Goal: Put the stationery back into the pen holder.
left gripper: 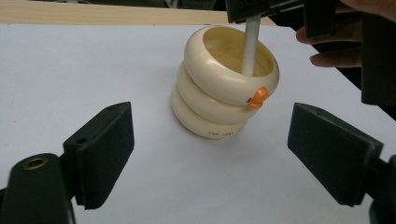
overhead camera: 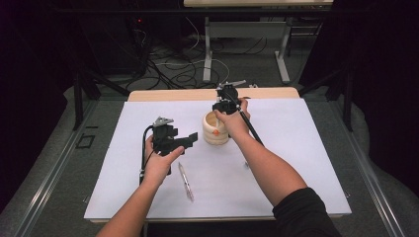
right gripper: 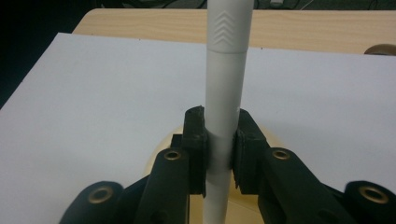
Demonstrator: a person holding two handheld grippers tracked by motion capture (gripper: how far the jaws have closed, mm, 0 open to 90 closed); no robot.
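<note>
Holder (overhead camera: 215, 129) near loose pen (overhead camera: 186, 181).

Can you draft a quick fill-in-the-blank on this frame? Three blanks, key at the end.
1. The right gripper is shut on a white ____.
2. That item's lower end goes into the cream ____, a stack of three rings with an orange knob.
3. The left gripper has its fingers ____, nothing between them.
A second pen lies on the white sheet.
Missing words: pen; holder; open
</note>
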